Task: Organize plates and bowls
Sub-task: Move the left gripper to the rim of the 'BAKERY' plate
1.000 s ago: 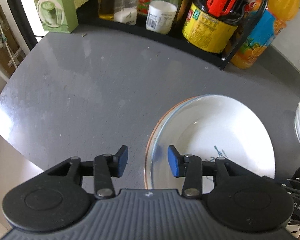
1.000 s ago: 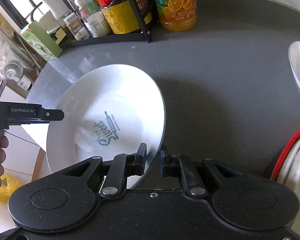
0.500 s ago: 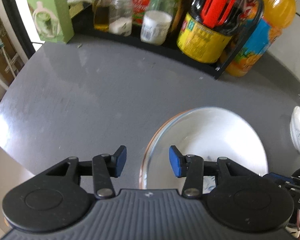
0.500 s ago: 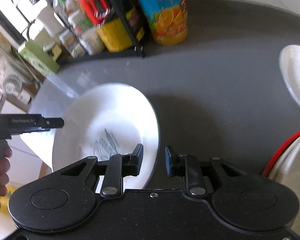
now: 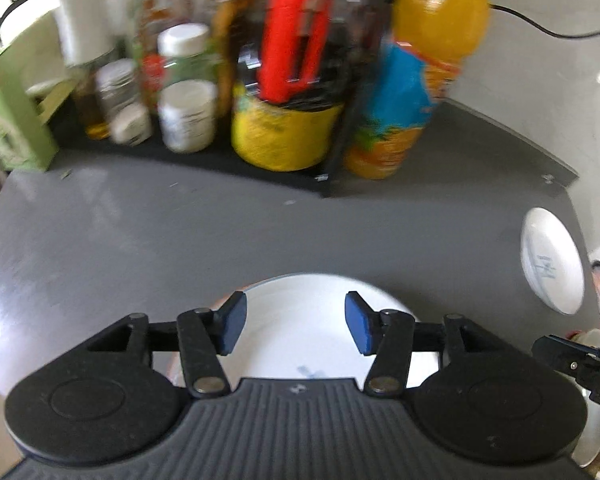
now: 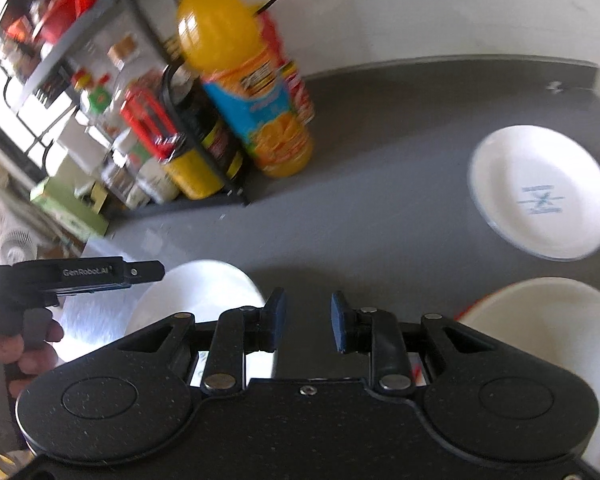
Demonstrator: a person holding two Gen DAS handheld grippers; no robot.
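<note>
A white plate [image 5: 300, 320] with a faint blue print lies on the grey counter [image 5: 140, 240], right under my left gripper [image 5: 295, 326], which is open with nothing between its blue pads. An orange-brown edge [image 5: 217, 305] shows at that plate's left side. In the right wrist view the same plate [image 6: 200, 296] sits left of my right gripper [image 6: 307, 326], which is open and apart from it. A second white plate [image 6: 540, 192] with a blue print rests at the far right, and a red-rimmed white bowl [image 6: 540, 320] is at the lower right.
A black rack [image 5: 220, 160] of bottles and jars lines the back of the counter, with an orange juice bottle [image 6: 256, 112] beside it and a green box [image 5: 8, 128] at its left end. A hand [image 6: 20, 352] holds the left gripper handle. The counter's edge runs along the left.
My right gripper let go of the white plate's rim, opened wider and drew back to the right. The plate now lies flat. Both cameras pulled back and tilted up toward the rack.
</note>
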